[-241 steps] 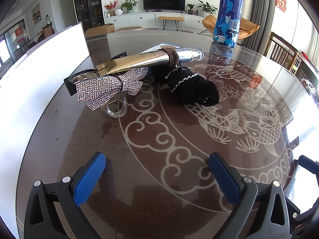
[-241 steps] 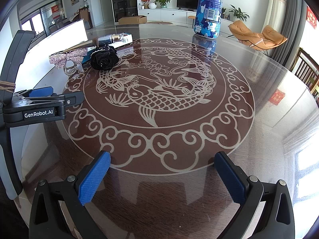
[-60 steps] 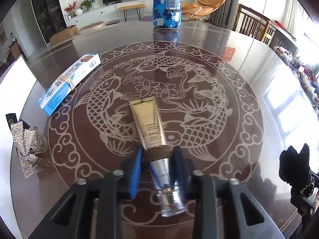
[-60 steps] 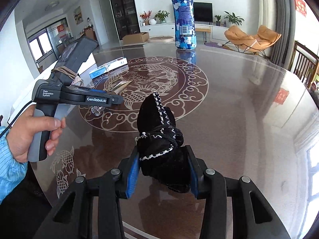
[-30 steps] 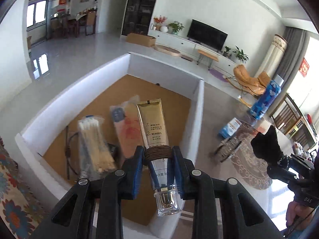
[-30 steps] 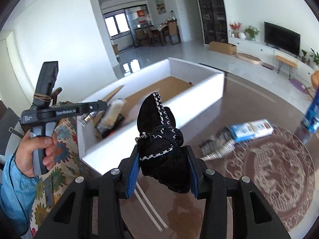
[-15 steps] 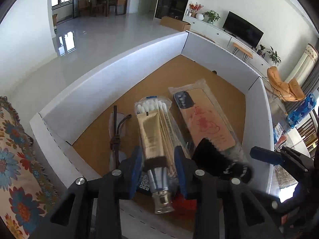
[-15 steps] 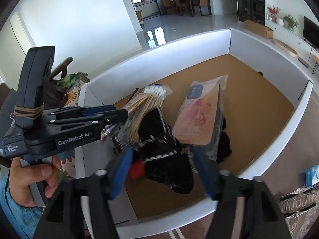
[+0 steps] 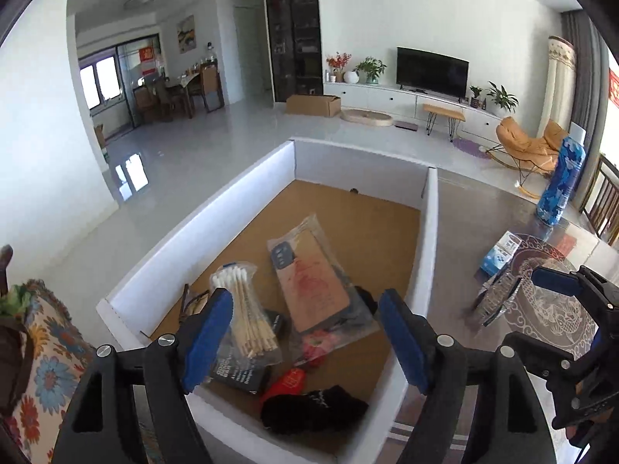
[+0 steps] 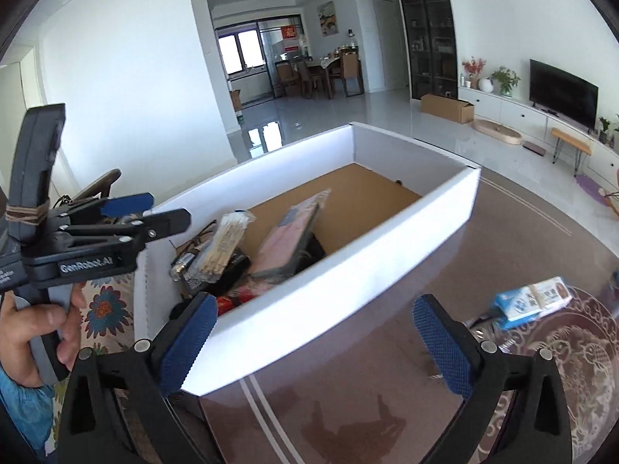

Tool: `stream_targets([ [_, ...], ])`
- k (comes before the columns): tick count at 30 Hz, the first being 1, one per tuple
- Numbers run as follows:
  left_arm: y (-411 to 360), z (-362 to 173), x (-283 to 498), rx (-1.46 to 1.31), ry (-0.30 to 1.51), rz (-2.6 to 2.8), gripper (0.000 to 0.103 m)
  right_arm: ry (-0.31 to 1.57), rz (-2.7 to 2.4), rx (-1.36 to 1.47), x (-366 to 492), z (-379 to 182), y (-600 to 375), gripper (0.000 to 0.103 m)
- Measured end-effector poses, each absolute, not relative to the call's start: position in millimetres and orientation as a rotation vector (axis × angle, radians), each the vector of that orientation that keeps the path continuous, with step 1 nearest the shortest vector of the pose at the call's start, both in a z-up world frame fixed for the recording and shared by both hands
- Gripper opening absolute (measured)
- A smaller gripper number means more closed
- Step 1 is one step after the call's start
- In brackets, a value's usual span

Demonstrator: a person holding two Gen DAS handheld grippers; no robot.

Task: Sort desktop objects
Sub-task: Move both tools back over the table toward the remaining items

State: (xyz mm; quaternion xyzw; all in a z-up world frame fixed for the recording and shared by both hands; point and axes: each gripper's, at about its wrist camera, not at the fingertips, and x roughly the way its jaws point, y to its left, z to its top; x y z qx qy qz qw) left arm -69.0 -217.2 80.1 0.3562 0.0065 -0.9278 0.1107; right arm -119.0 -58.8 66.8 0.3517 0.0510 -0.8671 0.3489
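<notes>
The white box (image 9: 428,239) sits at the edge of the brown table (image 10: 387,386), and it is the place where small things from the table go when they are sorted. Many things already lie inside it: a bag of cotton swabs (image 9: 247,309), a flat pink packet (image 9: 313,282), a black fabric piece (image 9: 313,411) near the front wall, and a shiny tube (image 10: 185,261) that shows only in the right view, beside the swabs. They lie in a loose pile, one partly on top of another, as dropped things do. The left gripper (image 9: 305,338) hangs over the box with its jaws apart. They have just been opening, and nothing is between them now. The right gripper (image 10: 309,340) is over the table, just in front of the box wall. Its jaws have just been opening too, they stand very wide, and they are empty. More things are out on the table and not yet sorted: a blue and white box (image 10: 534,301), a sparkly bow (image 9: 499,297) and a tall blue bottle (image 9: 559,181) far back. I think those go next.
</notes>
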Motion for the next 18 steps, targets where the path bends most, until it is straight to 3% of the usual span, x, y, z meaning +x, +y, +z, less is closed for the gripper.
stream_targets([
  [11, -126, 107, -64, 1.024, -0.157, -2.825, 0.078, 0.024, -2.399, 0.972, -111, 58, 59, 0.102],
  [18, -90, 97, -62, 1.091, -0.197, -2.871, 0.078, 0.006, -2.443, 1.014, -100, 42, 98, 0.102],
])
